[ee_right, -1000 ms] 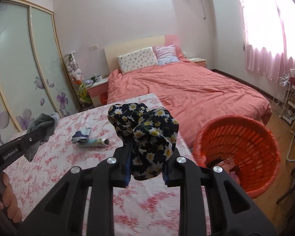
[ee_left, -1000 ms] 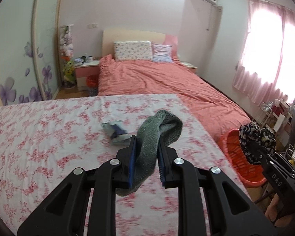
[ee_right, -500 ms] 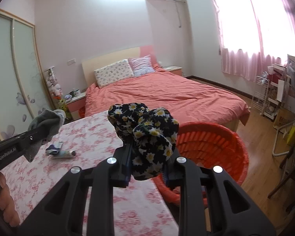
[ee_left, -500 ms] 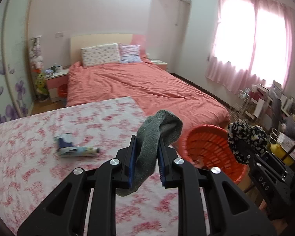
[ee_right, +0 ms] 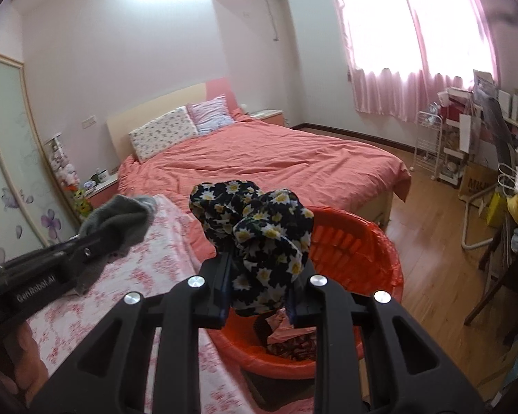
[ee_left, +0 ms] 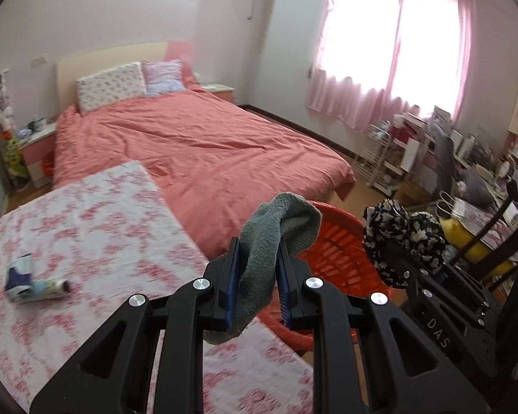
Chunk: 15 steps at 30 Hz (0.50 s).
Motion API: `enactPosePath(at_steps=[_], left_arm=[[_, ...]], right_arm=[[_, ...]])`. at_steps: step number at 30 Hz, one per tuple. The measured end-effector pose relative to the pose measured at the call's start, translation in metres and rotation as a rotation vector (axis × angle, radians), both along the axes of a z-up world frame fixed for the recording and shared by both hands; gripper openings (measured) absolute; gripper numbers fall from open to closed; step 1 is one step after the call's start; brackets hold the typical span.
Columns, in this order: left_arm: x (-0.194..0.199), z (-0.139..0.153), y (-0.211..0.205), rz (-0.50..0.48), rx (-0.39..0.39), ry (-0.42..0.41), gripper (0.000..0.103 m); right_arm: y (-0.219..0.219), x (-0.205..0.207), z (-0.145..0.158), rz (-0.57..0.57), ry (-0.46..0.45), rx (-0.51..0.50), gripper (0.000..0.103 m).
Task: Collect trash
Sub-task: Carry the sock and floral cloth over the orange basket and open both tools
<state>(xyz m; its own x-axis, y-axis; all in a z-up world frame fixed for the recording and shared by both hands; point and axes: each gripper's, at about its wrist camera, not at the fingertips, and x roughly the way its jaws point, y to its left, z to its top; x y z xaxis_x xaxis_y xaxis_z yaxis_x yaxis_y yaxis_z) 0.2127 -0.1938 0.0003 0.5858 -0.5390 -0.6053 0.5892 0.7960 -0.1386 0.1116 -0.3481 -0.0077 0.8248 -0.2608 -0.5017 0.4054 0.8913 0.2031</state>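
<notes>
A bedroom is shown, with a coral-covered bed (ee_right: 276, 162) behind and a floral-clothed tabletop (ee_left: 86, 227) in front. An orange basket (ee_right: 362, 241) is seen on the floor just beside the tabletop's edge. Only in the right wrist view is the basket's inside revealed, where some crumpled items are lying; in the left wrist view only its far inner wall is visible. Only in the left wrist view is a small tube with a wrapper (ee_left: 34, 281) seen lying on the tabletop, well apart from the basket. The left hand-held gripper (ee_left: 257, 283) is closed on a grey sock (ee_left: 269, 241), which is pinched between the jaws and held beside the basket rim. The right hand-held gripper (ee_right: 259, 286) is clamped on a daisy-print cloth (ee_right: 255, 234), held above the basket. Much of the basket is hidden by both held items. A cluttered shelf (ee_right: 466, 145) stands under the pink curtains (ee_right: 414, 51).
</notes>
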Motion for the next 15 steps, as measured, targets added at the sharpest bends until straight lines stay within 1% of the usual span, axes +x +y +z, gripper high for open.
enactPosePath(at_steps=[4,9,11,13,14,15], left_arm=[[0.008,-0.014,-0.021,-0.045,0.004,0.037,0.02],[0.016,-0.029,-0.046,-0.08,0.015,0.08,0.02],[0.019,-0.035,-0.055,-0.093,0.027,0.09,0.02],[0.022,-0.041,-0.064,-0.102,0.042,0.096,0.02],[0.022,-0.043,-0.065,-0.103,0.047,0.098,0.021],[0.023,-0.046,-0.068,-0.107,0.057,0.104,0.025]], right_arm=[[-0.019,0.006,-0.009,-0.024,0.012,0.013,0.024],[-0.041,0.017,-0.024,-0.046,0.025,0.046,0.025],[-0.052,0.021,-0.029,-0.057,0.028,0.063,0.03],[-0.064,0.025,-0.036,-0.068,0.03,0.09,0.033],[-0.069,0.026,-0.04,-0.075,0.032,0.102,0.036],[-0.07,0.027,-0.042,-0.08,0.034,0.11,0.038]])
